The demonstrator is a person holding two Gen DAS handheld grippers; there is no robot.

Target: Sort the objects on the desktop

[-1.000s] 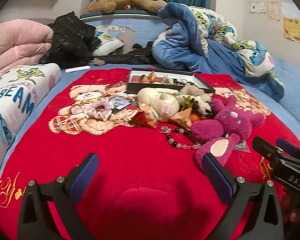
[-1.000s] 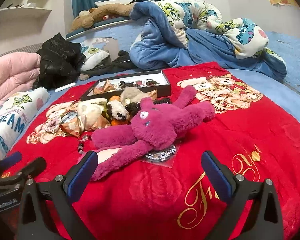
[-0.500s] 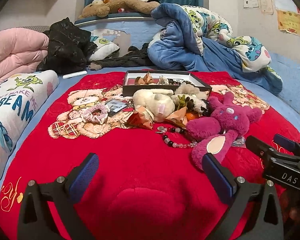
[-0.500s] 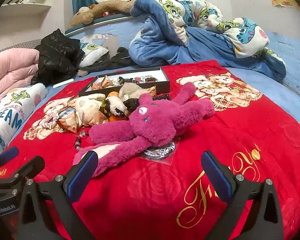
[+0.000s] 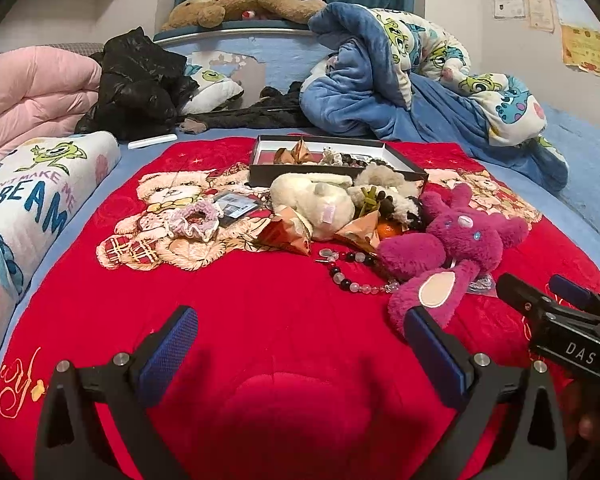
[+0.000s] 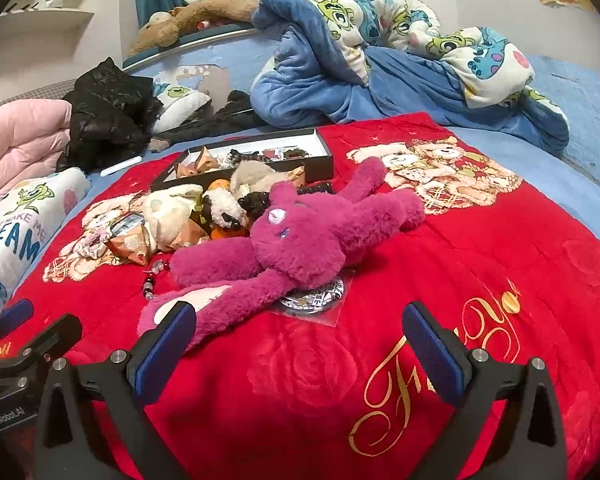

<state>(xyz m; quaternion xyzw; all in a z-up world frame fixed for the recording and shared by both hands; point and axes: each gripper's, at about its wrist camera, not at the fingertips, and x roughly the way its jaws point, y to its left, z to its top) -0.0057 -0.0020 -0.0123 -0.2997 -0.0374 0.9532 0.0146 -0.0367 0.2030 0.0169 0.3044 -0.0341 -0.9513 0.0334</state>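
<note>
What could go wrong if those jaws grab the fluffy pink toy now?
The magenta plush rabbit lies on top of a round silver badge in a clear sleeve, so lifting the toy may drag or flick the badge away. The string of black and clear beads lies against the toy's arm and could snag in the fur. Both grippers, left and right, sit close together with jaws open, so they might bump.

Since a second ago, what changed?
Both grippers eased forward toward the pile: the magenta plush sits lower and larger in each view. Nothing taken hold of or let go. Left gripper and right gripper jaws stayed wide open; black box unmoved.
</note>
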